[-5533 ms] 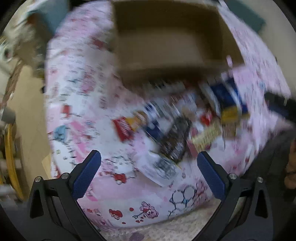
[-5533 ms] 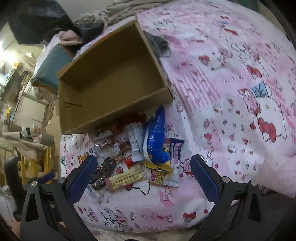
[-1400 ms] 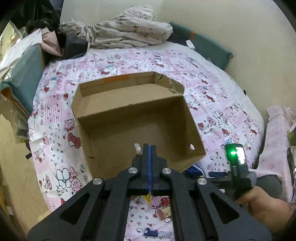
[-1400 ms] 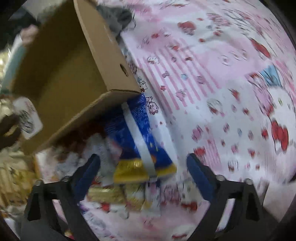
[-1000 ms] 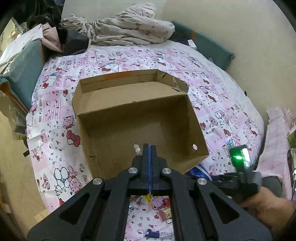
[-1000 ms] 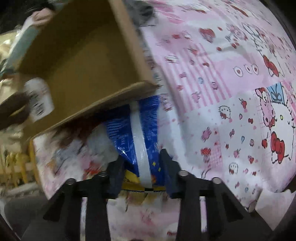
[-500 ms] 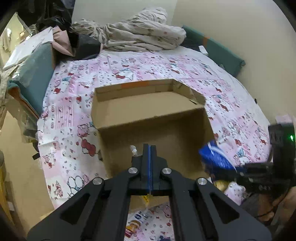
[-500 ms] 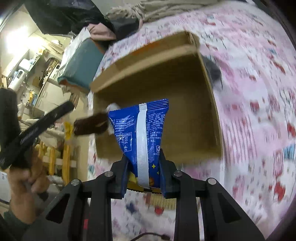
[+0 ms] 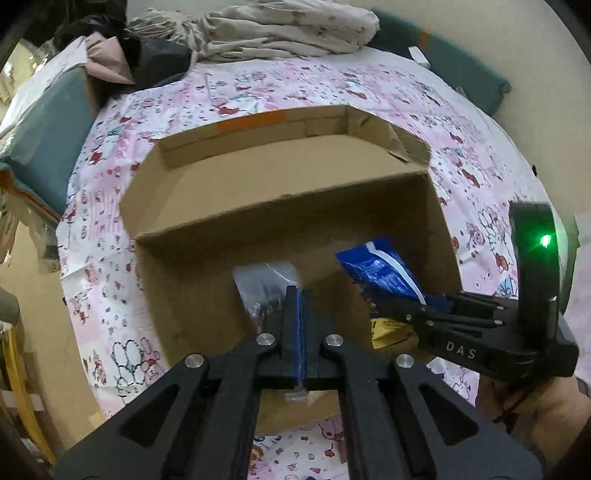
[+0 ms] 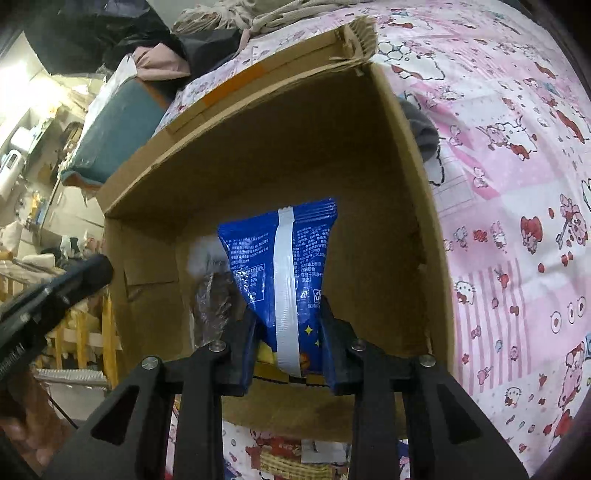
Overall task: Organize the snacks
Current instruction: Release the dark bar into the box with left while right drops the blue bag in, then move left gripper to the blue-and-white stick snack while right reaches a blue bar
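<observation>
An open cardboard box (image 9: 207, 177) lies on the pink Hello Kitty bedsheet; it also shows in the right wrist view (image 10: 402, 155). My left gripper (image 9: 300, 295) is shut on a clear plastic snack packet (image 9: 264, 286) and holds it over the inside of the box. My right gripper (image 10: 288, 332) is shut on a blue and yellow snack bag (image 10: 280, 258), held over the box's right side. The blue bag (image 9: 380, 273) and the right gripper also show in the left wrist view. The clear packet (image 10: 212, 295) shows left of the blue bag.
Several loose snacks (image 10: 291, 467) lie on the sheet in front of the box. A rumpled blanket (image 9: 280, 29) and a teal cushion (image 9: 40, 140) sit behind and left. A grey cloth (image 10: 421, 129) lies right of the box.
Both grippers have moved forward over the box. The blue bag and the clear packet are now lower inside it. Earlier the right gripper closed on the blue bag and lifted it.
</observation>
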{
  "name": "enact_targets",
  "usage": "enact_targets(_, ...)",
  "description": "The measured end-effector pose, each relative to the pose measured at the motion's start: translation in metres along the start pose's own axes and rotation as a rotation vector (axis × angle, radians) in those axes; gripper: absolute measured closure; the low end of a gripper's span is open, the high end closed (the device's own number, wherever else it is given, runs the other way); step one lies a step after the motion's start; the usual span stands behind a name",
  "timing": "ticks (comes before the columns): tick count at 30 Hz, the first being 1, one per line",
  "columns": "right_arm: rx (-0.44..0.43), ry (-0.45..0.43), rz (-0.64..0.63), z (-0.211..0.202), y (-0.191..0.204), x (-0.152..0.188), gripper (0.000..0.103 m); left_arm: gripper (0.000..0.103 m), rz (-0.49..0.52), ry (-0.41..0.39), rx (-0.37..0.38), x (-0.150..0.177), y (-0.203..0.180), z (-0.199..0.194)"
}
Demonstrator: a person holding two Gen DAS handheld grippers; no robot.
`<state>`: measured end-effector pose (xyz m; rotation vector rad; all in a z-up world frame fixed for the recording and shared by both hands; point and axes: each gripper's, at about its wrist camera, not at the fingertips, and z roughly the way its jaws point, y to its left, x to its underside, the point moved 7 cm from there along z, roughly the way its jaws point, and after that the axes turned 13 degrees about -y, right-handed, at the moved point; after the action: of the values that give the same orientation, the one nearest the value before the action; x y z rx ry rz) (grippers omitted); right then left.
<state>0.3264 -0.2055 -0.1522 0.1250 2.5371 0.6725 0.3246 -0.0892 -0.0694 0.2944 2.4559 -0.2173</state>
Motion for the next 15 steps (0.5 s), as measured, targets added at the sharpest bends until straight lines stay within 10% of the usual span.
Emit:
enact_targets(4, -0.04, -0.028, 0.027, -0.009, 0.002, -0.008, 0.021, 0.078, -0.005, 0.033, 0.009, 0.005, -0.006, 0.005)
enact_targets(6, -0.035, -0.07, -0.005, -0.018, 0.006, -0.012, 0.018, 0.026, -0.018, 0.014, -0.011, 0.006, -0.003, -0.001)
enact_targets(15, -0.043, -0.137, -0.032, -0.053, 0.013, -0.013, 0.016, 0.02, -0.058, -0.089, -0.065, 0.016, 0.02, -0.044)
